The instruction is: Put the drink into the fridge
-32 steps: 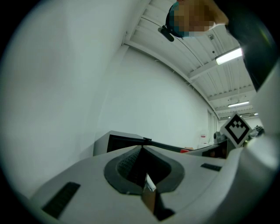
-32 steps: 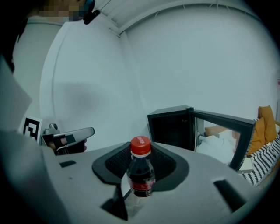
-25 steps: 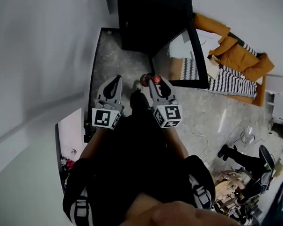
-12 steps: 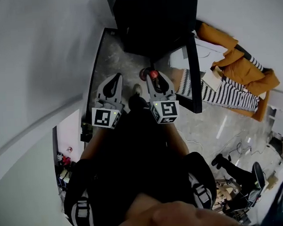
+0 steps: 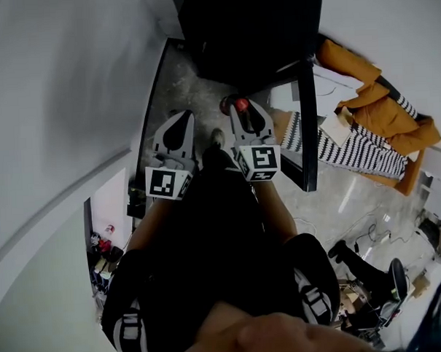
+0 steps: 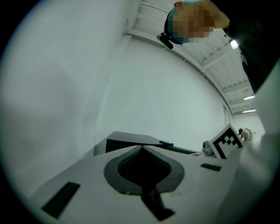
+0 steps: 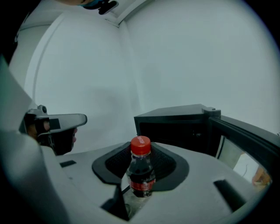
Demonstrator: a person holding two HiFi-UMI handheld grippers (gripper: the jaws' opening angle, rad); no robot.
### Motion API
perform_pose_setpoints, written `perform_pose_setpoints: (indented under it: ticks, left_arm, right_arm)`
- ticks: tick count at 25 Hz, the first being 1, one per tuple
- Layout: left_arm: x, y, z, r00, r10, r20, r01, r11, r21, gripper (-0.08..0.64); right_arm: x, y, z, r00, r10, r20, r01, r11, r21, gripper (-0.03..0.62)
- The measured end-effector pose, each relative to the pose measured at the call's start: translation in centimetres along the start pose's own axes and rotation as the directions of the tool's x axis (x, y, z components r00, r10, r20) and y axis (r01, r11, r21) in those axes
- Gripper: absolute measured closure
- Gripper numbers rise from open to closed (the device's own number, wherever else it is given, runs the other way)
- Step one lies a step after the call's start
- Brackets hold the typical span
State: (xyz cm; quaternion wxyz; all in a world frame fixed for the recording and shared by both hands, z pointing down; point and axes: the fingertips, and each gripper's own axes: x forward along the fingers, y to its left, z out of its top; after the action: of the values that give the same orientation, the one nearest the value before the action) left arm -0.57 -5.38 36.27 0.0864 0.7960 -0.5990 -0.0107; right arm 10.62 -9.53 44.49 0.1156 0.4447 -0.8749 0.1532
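In the right gripper view, a small dark drink bottle with a red cap stands upright between the jaws of my right gripper, which is shut on it. The head view shows that gripper holding the bottle just in front of the black fridge, whose door stands open to the right. The fridge and its door lie ahead of the bottle. My left gripper hangs beside it on the left, shut and empty, with its tips meeting.
A white wall runs along the left. Orange and striped cloth lies on the floor right of the fridge door. Another person's dark shoes and cables are at the lower right. Small clutter shows at the lower left.
Both grippers and the bottle have come a little nearer the fridge. The open door now shows more edge-on in the head view.
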Motion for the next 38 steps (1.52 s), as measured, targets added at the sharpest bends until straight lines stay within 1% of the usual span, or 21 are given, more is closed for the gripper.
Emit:
perform_pose_setpoints:
  ticks: [4,8,12,16,18,21,23,28,33,38]
  left_arm:
    - [1.7,1.1,-0.2,1.0,-0.029,0.003,0.029,1.0,0.0,0.555]
    - [3.7,2.5,-0.5,0.997,-0.072,-0.005,0.072,0.997,0.018,0.555]
    - [5.9,4.2,-0.8,0.994,-0.108,-0.022,0.108,0.994,0.008,0.555]
    - [8.0,5.8,-1.1,0.988,-0.151,-0.015,0.152,0.988,0.01,0.555]
    - [8.7,6.5,-1.9,0.984,-0.175,-0.036,0.176,0.984,0.014,0.555]
    - [8.9,7.5,-4.0,0.97,-0.217,-0.107,0.222,0.975,0.034,0.555]
    - [9.4,8.1,-4.6,0.967,-0.231,-0.111,0.236,0.971,0.042,0.555]
    - [10.5,8.5,-5.8,0.966,-0.235,-0.107,0.242,0.968,0.059,0.555]
    - [11.4,8.2,-7.5,0.972,-0.224,-0.071,0.229,0.972,0.062,0.555]
    - [11.6,8.8,-9.1,0.977,-0.209,-0.043,0.211,0.976,0.057,0.555]
  right_arm:
    - [2.7,-0.7,0.1,1.0,-0.02,0.02,0.02,1.0,-0.009,0.466]
    - [5.2,-1.4,0.2,0.999,-0.05,0.022,0.05,0.999,-0.015,0.466]
    - [8.2,-2.3,0.4,0.996,-0.08,0.034,0.08,0.997,-0.022,0.466]
    - [11.5,-3.3,-0.4,0.994,-0.106,0.03,0.107,0.993,-0.042,0.466]
    - [13.2,-3.8,-0.9,0.992,-0.119,0.04,0.121,0.991,-0.049,0.466]
    - [15.7,-4.6,-1.9,0.99,-0.135,0.046,0.138,0.989,-0.055,0.466]
    - [17.3,-5.2,-2.7,0.989,-0.141,0.047,0.144,0.988,-0.059,0.466]
    - [20.2,-6.8,-4.5,0.988,-0.146,0.047,0.148,0.987,-0.055,0.466]
    - [22.5,-8.6,-6.7,0.988,-0.147,0.045,0.149,0.988,-0.04,0.466]
    - [24.5,-9.3,-8.5,0.988,-0.152,0.0,0.152,0.988,-0.035,0.466]
